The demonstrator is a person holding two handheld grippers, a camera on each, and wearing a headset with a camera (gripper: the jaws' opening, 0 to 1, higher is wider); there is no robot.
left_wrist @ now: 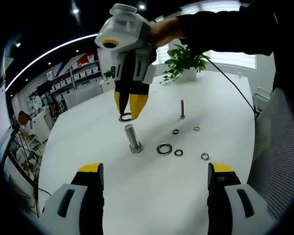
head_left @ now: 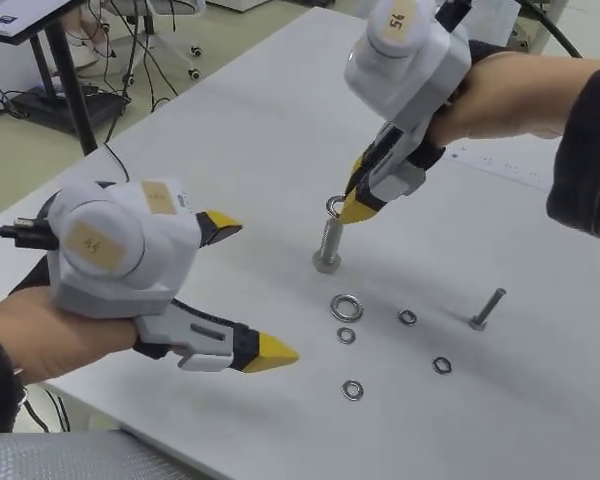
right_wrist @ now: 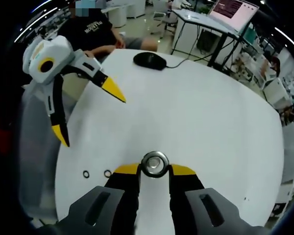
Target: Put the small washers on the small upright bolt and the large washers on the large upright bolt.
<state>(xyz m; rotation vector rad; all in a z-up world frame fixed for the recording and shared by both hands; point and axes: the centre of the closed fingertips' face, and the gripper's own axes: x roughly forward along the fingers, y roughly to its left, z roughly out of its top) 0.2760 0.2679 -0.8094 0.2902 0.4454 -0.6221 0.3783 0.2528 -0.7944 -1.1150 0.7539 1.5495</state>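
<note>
- The white table [head_left: 280, 150] carries all the work.
- My left gripper [head_left: 260, 290] hangs over the near edge of the table with its jaws wide apart and nothing between them. It is well apart from the bolts.
- My right gripper [head_left: 352, 212] points down at the middle of the table, its jaws clamped on the rim of a large washer [right_wrist: 155, 164].
- The large bolt [head_left: 329, 245] stands upright on its head, directly under that gripped washer. The washer sits flat at the bolt's top, and I cannot tell whether it touches the bolt.
- The small bolt [head_left: 487, 309] stands upright on its head too, off to the right of the large one and apart from it.
- A second large washer [head_left: 347, 307] lies flat on the table just in front of the large bolt.
- Four small washers lie flat near it: one [head_left: 346, 335] just beside the second large washer, one [head_left: 407, 317] between that washer and the small bolt, and two nearer me [head_left: 352, 390] [head_left: 441, 365].
</note>
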